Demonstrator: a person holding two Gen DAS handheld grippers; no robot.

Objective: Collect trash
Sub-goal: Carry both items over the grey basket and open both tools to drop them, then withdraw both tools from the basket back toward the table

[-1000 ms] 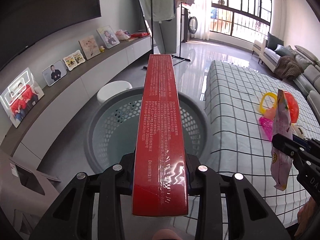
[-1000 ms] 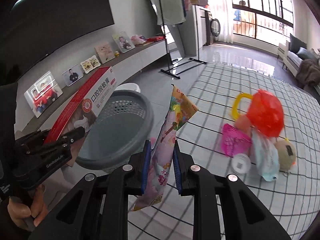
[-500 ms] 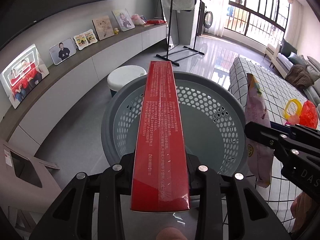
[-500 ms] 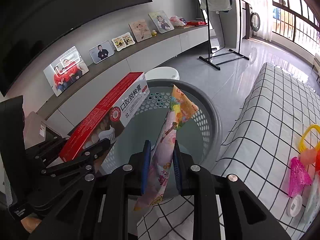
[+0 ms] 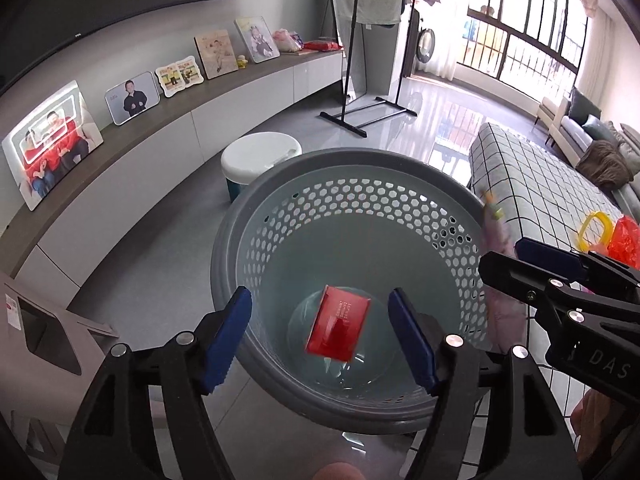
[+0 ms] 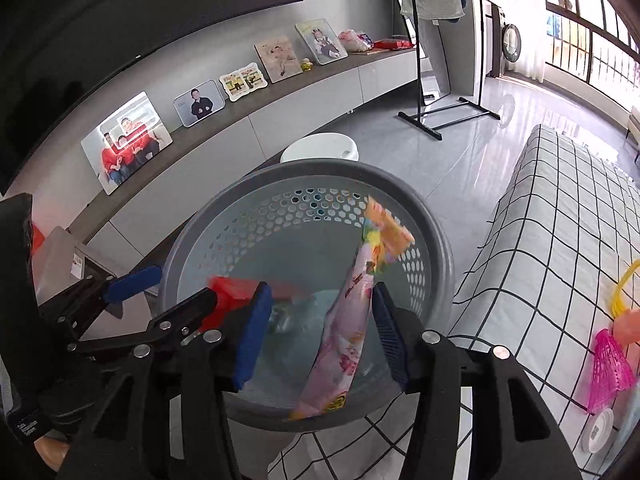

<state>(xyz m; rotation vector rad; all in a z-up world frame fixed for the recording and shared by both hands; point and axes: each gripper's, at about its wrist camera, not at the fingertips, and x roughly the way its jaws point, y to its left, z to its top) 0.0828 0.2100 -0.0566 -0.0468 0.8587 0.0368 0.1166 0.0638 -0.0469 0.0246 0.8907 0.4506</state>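
Observation:
A grey perforated basket stands on the floor right below both grippers. My left gripper is over it, its jaws opening with nothing between them. The long red box is dropping end-on inside the basket. In the right wrist view the basket fills the middle. My right gripper hangs over its near rim, jaws opening. The pink and orange snack packet is blurred between them, leaning near the right pad, clear of the left one. The left gripper shows at the left, with the red box behind it.
A white stool stands behind the basket. A checked mattress lies at the right with a pink shuttlecock, a yellow ring and other toys. A low cabinet with photo frames lines the wall; a clothes rack stands beyond.
Both grippers moved over the basket, then their jaws spread. The red box left the left gripper and fell into the basket. The snack packet came loose in the right gripper.

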